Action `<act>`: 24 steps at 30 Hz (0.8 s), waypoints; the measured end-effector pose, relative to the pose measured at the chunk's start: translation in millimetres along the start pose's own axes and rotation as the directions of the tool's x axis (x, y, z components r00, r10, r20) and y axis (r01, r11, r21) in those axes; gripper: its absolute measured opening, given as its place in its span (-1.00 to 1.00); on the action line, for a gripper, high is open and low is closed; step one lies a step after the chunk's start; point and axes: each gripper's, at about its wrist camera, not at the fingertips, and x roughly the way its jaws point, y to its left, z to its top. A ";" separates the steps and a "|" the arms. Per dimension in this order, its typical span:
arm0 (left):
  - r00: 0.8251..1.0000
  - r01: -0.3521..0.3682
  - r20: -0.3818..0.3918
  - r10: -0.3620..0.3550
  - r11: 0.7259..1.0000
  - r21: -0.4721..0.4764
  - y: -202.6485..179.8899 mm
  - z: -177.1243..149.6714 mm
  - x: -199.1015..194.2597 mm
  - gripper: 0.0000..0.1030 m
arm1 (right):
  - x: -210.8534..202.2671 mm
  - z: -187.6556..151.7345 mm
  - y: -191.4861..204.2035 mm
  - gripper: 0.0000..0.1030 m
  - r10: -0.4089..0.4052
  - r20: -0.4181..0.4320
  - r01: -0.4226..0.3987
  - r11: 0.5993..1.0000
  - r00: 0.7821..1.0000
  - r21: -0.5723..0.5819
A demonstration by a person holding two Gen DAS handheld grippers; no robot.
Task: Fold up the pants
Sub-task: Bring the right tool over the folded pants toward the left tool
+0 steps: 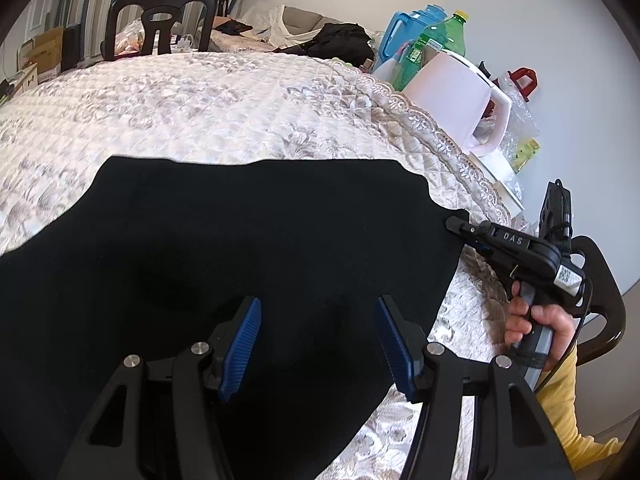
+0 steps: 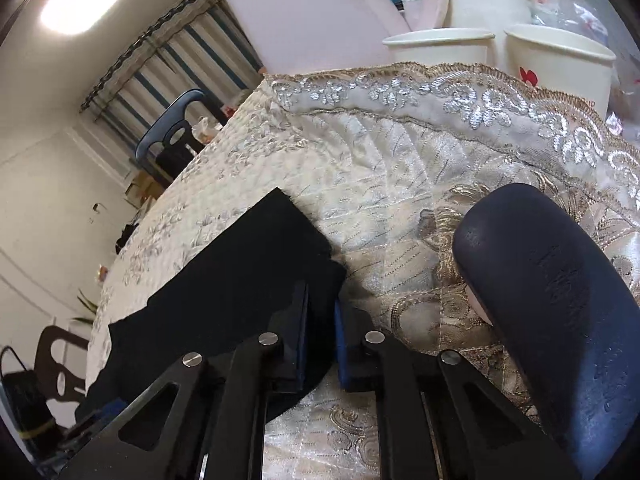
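Note:
Black pants (image 1: 240, 240) lie flat on a table covered with a quilted cream cloth (image 1: 200, 112). My left gripper (image 1: 318, 304) hovers over their near part, its blue pads wide apart and nothing between them. At the right edge of the pants, my right gripper (image 1: 456, 224) reaches in from the side, held by a hand (image 1: 532, 324) in a yellow sleeve. In the right wrist view the right gripper (image 2: 322, 312) is shut on a corner of the pants (image 2: 248, 280), with black fabric pinched between the pads.
A pink kettle (image 1: 452, 96), a green bottle (image 1: 444, 40) and a blue jug (image 1: 404, 36) crowd the table's right end, beside white paper cups (image 2: 440, 46). A black chair (image 1: 160, 20) stands at the far side. A dark chair back (image 2: 560, 300) is near the right gripper.

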 end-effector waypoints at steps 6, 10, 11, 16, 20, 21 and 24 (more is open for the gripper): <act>0.998 0.063 -0.002 -0.063 0.998 -0.007 -5.4 20.5 6.7 0.20 | -4.7 0.6 22.0 -0.84 0.030 0.053 -0.024 0.994 0.998 -0.107; 0.993 0.114 -0.014 -0.115 0.993 -0.032 -8.1 38.9 14.9 0.29 | -11.6 -4.6 46.2 -0.84 0.076 0.081 -0.055 0.970 0.994 -0.236; 0.992 0.126 -0.016 -0.126 0.992 -0.033 -9.1 43.7 16.9 0.30 | -12.6 -6.3 51.4 -0.84 0.099 0.082 -0.074 0.963 0.992 -0.261; 0.977 0.210 -0.023 -0.211 0.977 -0.043 -14.9 66.1 28.0 0.37 | -11.5 -12.8 72.4 -0.84 0.205 0.048 -0.177 0.923 0.978 -0.341; 0.960 0.272 -0.046 -0.275 0.960 -0.058 -17.4 76.5 37.4 0.47 | -10.3 -24.1 87.6 -0.84 0.249 0.017 -0.220 0.882 0.968 -0.417; 0.956 0.286 -0.053 -0.289 0.956 -0.062 -17.5 78.3 40.9 0.48 | -9.6 -25.5 90.5 -0.84 0.257 0.006 -0.230 0.876 0.966 -0.423; 0.936 0.336 -0.084 -0.343 0.938 -0.088 -15.4 83.0 55.0 0.53 | -7.5 -30.4 97.2 -0.84 0.269 -0.015 -0.248 0.866 0.963 -0.434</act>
